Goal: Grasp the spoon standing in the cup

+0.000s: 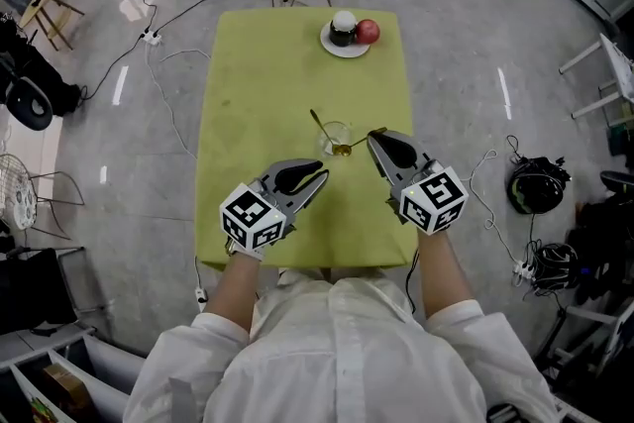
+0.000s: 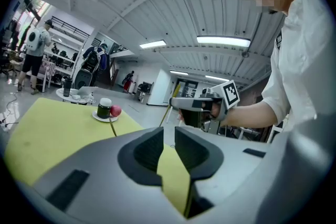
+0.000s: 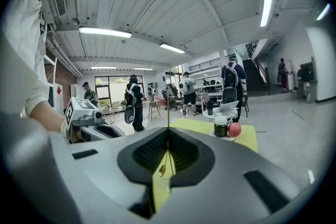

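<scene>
Gold spoon (image 1: 349, 147): thin handle pinched in the closed right gripper (image 1: 376, 135), bowl at the cup's near rim. Clear glass cup (image 1: 335, 132): upright, mid-table (image 1: 248, 94), holding a second spoon (image 1: 319, 122) that leans far-left.

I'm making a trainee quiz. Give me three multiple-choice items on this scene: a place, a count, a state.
1. Where on the table is the plate? A. far end B. near end C. middle
2. How many spoons show? A. one B. two C. three
3. The right gripper is: A. open, empty B. shut on a spoon C. shut on the plate
Key: 1 A, it sits at the farthest edge. 2 B, one spoon leans in the cup, and a second spoon hangs between the jaws. 3 B, the jaws pinch its handle.
</scene>
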Motion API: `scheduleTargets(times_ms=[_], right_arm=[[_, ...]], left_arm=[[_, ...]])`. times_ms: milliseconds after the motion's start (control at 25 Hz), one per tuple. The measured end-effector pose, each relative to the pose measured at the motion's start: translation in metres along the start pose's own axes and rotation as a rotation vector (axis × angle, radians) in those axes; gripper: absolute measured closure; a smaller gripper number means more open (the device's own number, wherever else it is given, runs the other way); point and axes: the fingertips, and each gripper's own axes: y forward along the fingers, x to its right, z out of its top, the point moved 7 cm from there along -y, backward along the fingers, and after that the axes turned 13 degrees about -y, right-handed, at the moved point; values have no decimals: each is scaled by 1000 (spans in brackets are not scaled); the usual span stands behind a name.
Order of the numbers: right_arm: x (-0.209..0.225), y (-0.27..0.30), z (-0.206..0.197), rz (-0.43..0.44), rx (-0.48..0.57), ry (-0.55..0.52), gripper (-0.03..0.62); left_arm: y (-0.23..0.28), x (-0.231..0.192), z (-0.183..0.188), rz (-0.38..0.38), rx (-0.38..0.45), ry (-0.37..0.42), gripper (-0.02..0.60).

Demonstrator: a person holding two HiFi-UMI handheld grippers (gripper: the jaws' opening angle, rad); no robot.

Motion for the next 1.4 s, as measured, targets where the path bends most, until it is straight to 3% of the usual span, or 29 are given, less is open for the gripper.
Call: scheduleTargets(times_ms=[320, 840, 1400], right_arm=[[-13, -8, -13, -1, 2, 91, 586], [-37, -9, -60, 18, -90, 193, 586], [-54, -5, -112, 38, -182, 372, 586]], left_arm=[[-7, -1, 3, 0, -1, 10, 512], [-5, 1, -9, -16, -31, 4, 520], [-4, -1, -15, -29, -49, -3, 541]])
